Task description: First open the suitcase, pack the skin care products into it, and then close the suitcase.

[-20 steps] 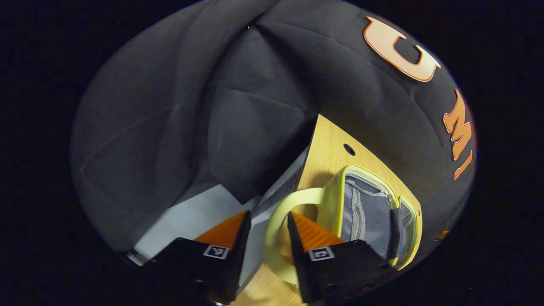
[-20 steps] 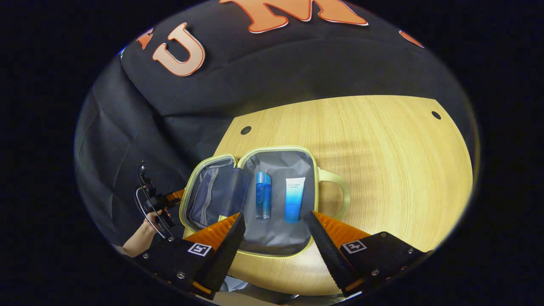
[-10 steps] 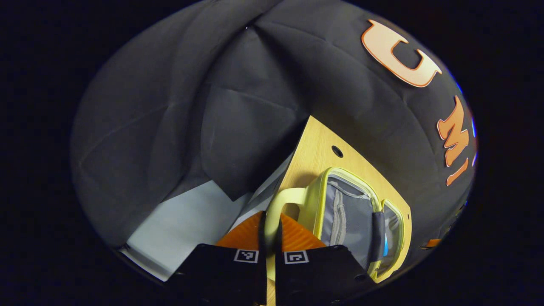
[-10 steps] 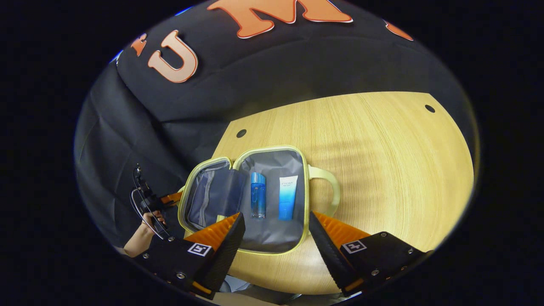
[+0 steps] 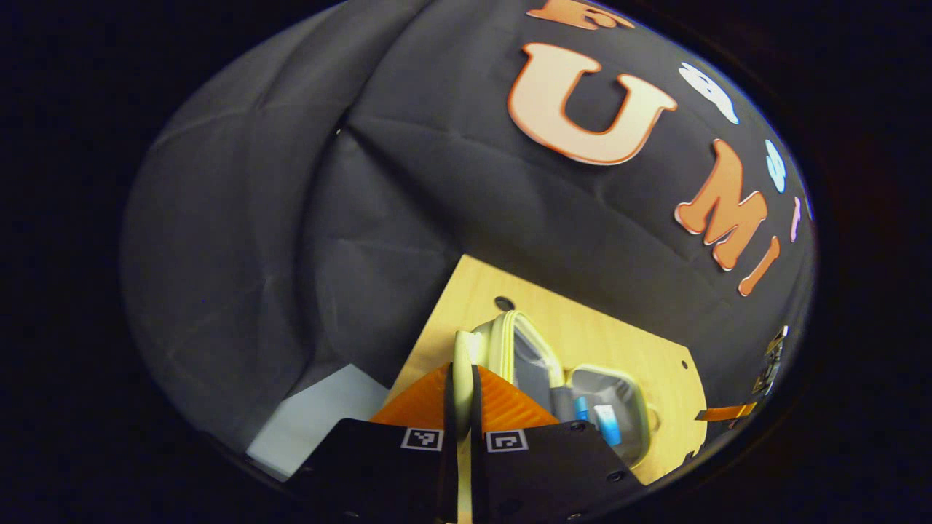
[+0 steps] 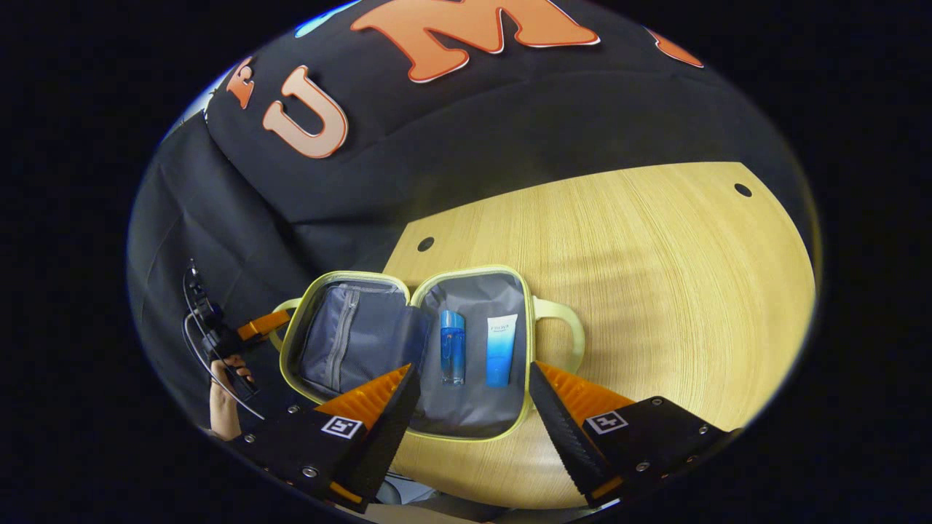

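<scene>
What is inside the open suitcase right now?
Inside the suitcase, a blue bottle and a blue tube lie side by side. The zipped lid pocket hides its contents.

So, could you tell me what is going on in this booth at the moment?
A person is packing a small suitcase on the table. The left gripper is shut on the lid handle, tilting the lid up. A bottle and a tube lie inside. The right gripper hovers open above.
</scene>
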